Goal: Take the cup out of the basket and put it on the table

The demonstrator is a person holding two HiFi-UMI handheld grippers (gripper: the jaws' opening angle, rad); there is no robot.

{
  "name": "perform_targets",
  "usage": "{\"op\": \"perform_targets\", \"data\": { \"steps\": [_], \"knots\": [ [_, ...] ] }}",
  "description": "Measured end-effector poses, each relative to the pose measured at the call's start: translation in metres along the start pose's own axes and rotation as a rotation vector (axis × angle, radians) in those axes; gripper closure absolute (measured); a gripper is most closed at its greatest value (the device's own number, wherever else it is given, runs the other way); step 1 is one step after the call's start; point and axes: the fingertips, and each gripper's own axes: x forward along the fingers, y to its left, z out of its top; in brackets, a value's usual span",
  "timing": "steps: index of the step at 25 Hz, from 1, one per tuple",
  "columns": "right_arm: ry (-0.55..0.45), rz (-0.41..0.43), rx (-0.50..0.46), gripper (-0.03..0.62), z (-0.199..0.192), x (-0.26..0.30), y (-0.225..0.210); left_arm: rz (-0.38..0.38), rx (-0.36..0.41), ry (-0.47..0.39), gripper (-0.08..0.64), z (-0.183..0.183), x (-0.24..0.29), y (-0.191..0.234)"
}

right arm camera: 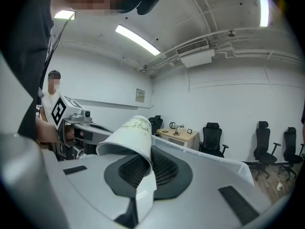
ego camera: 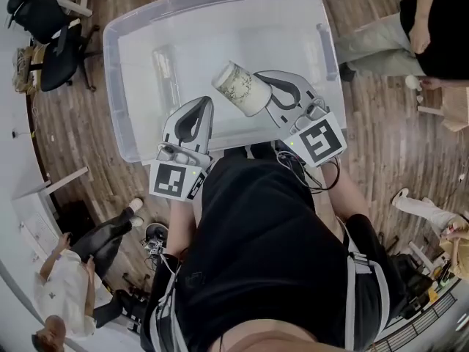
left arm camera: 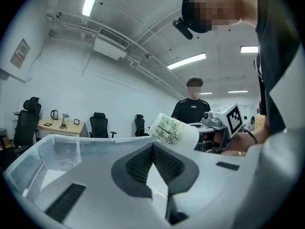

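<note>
While wooden floor (ego camera: 381, 123) surrounds the clear basket (ego camera: 111, 72), people stand off its right side and near-left corner. One clear object (ego camera: 165, 68) lies inside by the far-left wall. The right claw (ego camera: 259, 79) grasps the cup (ego camera: 242, 88) by its rim wall, tilted over the basket's middle. The left claw (ego camera: 208, 103), clenched on nothing, is near the cup without touching it.

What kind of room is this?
Probably an office or lab: black office chairs, a desk with a kettle, and long ceiling lights.
</note>
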Motion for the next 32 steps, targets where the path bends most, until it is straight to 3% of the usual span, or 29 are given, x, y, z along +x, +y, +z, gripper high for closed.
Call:
{"op": "perform_targets", "data": {
  "steps": [8,18,32],
  "knots": [
    [-0.01,-0.014,0.092,0.569,-0.006,-0.028,0.005,-0.01,0.0,0.0,0.541,-0.001,0.015,-0.026],
    [-0.023,0.039,0.133,0.569,-0.012,-0.056,-0.005,0.089,0.001,-0.001,0.541,-0.002,0.015,-0.057],
    [-0.044,0.013,0.099,0.569,-0.003,-0.078,0.035,0.068,0.007,-0.011,0.541,-0.013,-0.034,-0.089]
  ]
}}
